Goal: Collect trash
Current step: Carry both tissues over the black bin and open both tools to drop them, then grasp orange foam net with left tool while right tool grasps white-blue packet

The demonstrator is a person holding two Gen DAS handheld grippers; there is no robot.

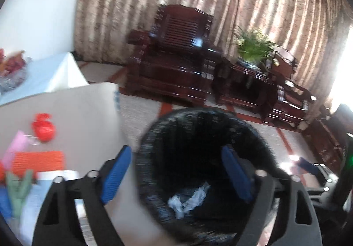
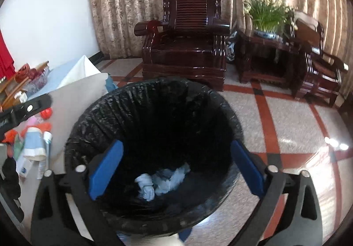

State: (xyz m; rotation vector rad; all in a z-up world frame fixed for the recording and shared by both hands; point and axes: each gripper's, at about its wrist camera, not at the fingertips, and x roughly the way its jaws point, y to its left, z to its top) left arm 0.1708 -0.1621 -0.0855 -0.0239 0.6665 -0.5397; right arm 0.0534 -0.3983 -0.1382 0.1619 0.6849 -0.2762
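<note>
Hovering both tongs over the black-lined bin [image 2: 152, 153] so anything let go drops inside, I have my left gripper [image 1: 176, 176] and right gripper [image 2: 176, 171] spread wide, empty; crumpled pale trash [image 2: 163, 180] lies at the bottom.

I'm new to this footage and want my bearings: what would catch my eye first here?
The black-lined trash bin fills the foreground, with crumpled pale trash at its bottom. Both tools, the right tool and the left tool, stand open and empty above it. Behind stands a dark wooden armchair; colourful litter remains on the table at left.
</note>
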